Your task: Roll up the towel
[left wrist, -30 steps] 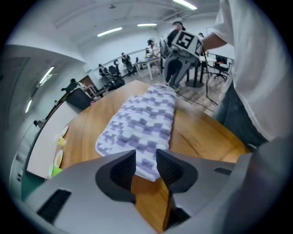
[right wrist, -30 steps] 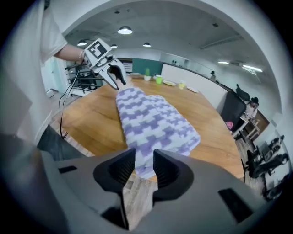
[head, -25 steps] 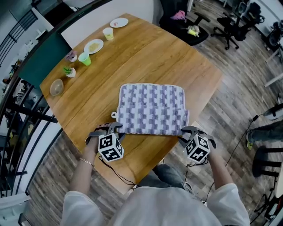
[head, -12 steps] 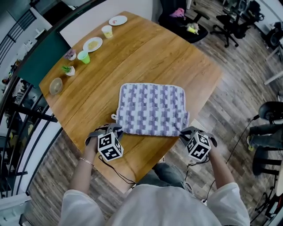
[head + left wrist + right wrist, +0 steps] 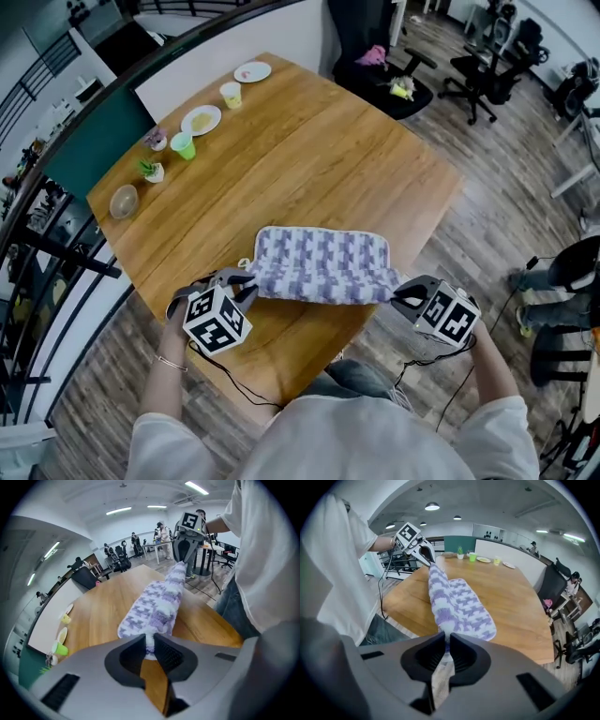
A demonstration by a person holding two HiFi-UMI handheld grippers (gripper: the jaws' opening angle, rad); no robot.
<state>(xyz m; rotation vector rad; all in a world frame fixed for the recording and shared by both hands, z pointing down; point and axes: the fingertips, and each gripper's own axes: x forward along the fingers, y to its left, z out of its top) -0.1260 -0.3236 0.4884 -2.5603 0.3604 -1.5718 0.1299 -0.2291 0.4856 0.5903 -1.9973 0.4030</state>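
Observation:
A purple-and-white checked towel [image 5: 319, 265] lies on the wooden table [image 5: 328, 141] with its near edge lifted off the wood. My left gripper [image 5: 246, 281] is shut on the near left corner; its jaws have just been closing, and the cloth is pinched between them [image 5: 150, 646]. At the near right corner my right gripper [image 5: 398, 295] is likewise shut, its jaws having just closed on the cloth [image 5: 446, 644]. Between the two grippers the towel [image 5: 154, 606] hangs taut, and its far part [image 5: 461, 609] rests on the table.
Along the table's far left edge stand a green cup [image 5: 183, 146], a yellow cup [image 5: 231, 94], two plates [image 5: 201, 120], a small plant [image 5: 150, 171] and a bowl [image 5: 123, 201]. The near table edge lies just below the grippers. Office chairs [image 5: 473, 66] stand beyond.
Both grippers have closed on the towel's near corners and risen. The near edge has come up off the table, so the towel looks shorter from above.

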